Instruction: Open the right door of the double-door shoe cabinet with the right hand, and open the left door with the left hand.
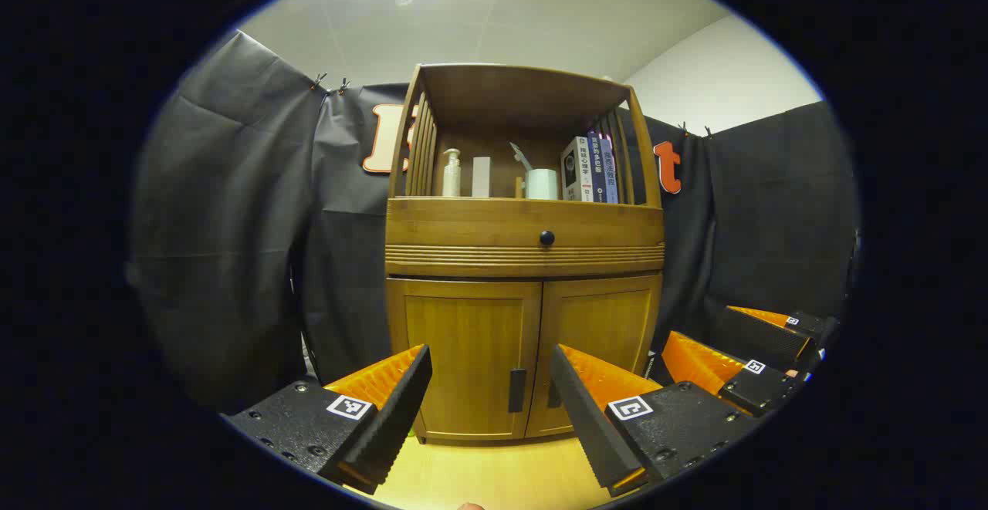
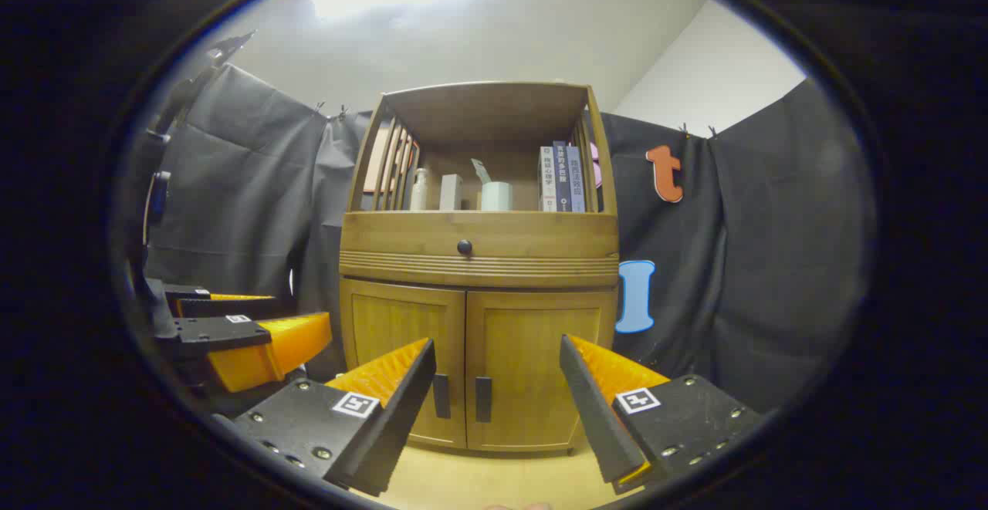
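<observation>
Both grippers, left gripper (image 1: 490,406) and right gripper (image 2: 498,402), gape empty before the closed, rigid wooden double-door shoe cabinet (image 2: 478,363), whose small dark vertical handles (image 2: 461,397) at the centre seam likely suit pinching.

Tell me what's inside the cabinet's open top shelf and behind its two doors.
On the shelf: a pump bottle, a pale box, a white cup and several upright books. Both doors are closed, so whatever lies behind them is hidden.
</observation>
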